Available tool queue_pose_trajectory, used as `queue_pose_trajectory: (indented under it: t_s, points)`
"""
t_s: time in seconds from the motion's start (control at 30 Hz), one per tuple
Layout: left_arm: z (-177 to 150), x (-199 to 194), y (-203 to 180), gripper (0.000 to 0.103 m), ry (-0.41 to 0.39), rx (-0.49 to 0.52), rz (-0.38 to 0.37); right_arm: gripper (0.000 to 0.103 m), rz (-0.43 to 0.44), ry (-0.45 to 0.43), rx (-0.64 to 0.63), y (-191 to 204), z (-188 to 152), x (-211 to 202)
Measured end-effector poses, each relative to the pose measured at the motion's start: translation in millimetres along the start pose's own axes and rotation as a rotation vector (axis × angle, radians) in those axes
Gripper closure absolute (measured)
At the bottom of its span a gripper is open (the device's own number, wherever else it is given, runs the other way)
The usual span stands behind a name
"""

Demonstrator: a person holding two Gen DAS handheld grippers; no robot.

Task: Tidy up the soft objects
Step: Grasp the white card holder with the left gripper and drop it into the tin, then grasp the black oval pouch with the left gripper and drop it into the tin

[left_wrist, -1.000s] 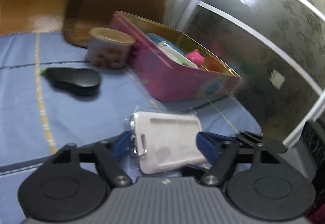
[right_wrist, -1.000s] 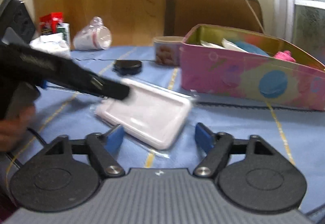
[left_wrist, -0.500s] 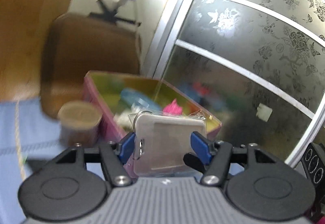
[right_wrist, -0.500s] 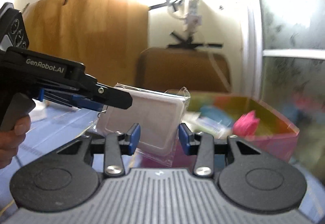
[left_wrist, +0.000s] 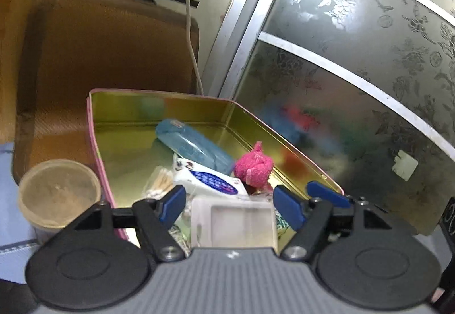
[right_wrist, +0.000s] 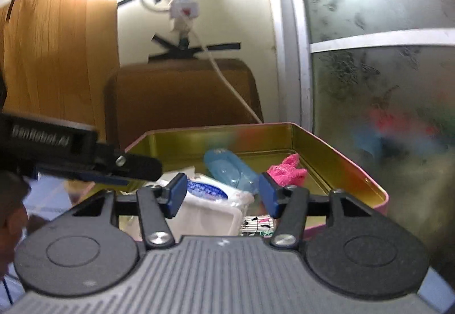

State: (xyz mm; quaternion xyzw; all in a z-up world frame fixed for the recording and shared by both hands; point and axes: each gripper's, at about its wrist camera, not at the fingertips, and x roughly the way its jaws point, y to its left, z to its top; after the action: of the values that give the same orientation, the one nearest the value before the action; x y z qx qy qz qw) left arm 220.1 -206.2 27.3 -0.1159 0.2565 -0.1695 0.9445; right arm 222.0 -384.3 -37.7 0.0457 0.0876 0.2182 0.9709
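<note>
A white card holder in a clear sleeve (left_wrist: 233,221) sits low at the near end of the pink tin with a gold inside (left_wrist: 159,93). My left gripper (left_wrist: 230,206) hangs over it, its jaws opening, with a gap between each blue pad and the holder. My right gripper (right_wrist: 221,197) is over the same holder (right_wrist: 207,220), its jaws also opening and not pressing on it. The tin (right_wrist: 227,127) also holds a blue pouch (left_wrist: 193,143), a pink fluffy piece (left_wrist: 254,167), a tissue pack (left_wrist: 210,180) and cotton swabs (left_wrist: 160,183).
A round lidded tub (left_wrist: 58,193) stands on the blue cloth just left of the tin. Behind the tin is a brown chair back (left_wrist: 99,52) with a white cable (left_wrist: 190,29) hanging over it. A frosted glass door (left_wrist: 355,72) closes off the right side.
Both grippers closed on the white holder, lifted it off the blue cloth and carried it over the tin. Their jaws have since widened and the holder sits free in the tin.
</note>
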Motion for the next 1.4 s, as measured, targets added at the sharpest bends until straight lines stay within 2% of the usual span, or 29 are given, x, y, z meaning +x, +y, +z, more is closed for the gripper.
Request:
queue_pose_trajectory:
  t_s: [0.23, 0.33, 0.53, 0.73, 1.03, 1.27, 1.4]
  points:
    - [-9, -34, -5, 0.033, -0.024, 0.031, 0.009, 0.045, -0.001, -0.018, 0.051, 11, -5, -17]
    - [-17, -57, -4, 0.029, -0.039, 0.043, 0.014, 0.045, 0.001, -0.020, 0.090, 16, -5, -23]
    - [-42, -99, 14, 0.028, -0.025, 0.052, 0.077, 0.045, 0.007, -0.018, 0.111, 39, -8, -41]
    - [-68, -128, 42, 0.028, -0.002, 0.040, 0.186, 0.045, 0.041, 0.019, 0.087, 69, -13, -49]
    - [-84, -154, 97, 0.027, 0.015, -0.017, 0.350, 0.045, 0.133, 0.085, 0.000, 118, -20, -46]
    - [-89, -172, 146, 0.027, -0.014, -0.105, 0.504, 0.045, 0.246, 0.191, -0.088, 158, -26, -20]
    - [-92, -175, 170, 0.024, -0.008, -0.149, 0.587, 0.044, 0.294, 0.238, -0.208, 185, -29, 1]
